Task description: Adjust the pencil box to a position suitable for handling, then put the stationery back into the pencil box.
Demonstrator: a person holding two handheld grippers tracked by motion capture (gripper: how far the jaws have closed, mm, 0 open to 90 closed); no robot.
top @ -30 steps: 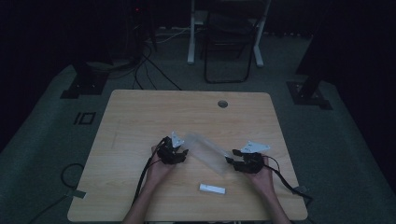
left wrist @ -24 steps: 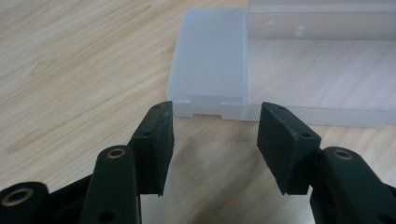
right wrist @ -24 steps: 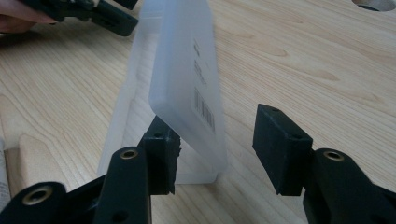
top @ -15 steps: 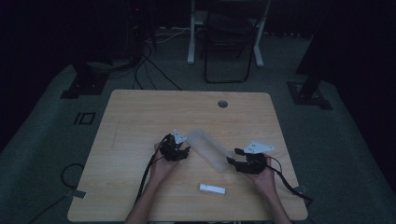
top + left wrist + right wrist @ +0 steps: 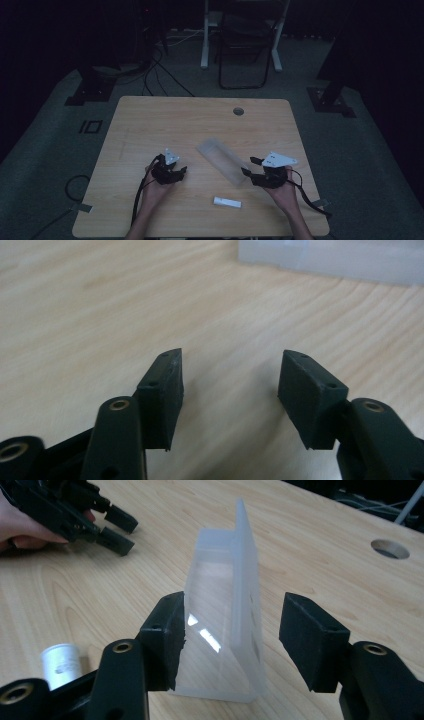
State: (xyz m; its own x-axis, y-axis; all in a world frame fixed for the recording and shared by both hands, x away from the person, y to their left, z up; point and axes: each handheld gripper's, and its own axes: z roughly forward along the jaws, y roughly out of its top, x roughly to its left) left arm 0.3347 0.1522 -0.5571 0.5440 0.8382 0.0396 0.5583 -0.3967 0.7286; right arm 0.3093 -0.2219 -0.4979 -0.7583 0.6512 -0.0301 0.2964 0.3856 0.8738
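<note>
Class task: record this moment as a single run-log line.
left gripper: open, empty | right gripper: open around clear plastic box | white tube: lying on table

In the left gripper view the clear box [image 5: 330,260] is blurred and cut off by the top and right edges, so its shape cannot be told. In the right gripper view the white tube [image 5: 61,664] is half hidden behind a jaw, its label too blurred to read, and the left gripper [image 5: 120,530] is cut off at the top-left corner. In the dim high view, whether the right gripper [image 5: 248,166] touches the box cannot be told.
</note>
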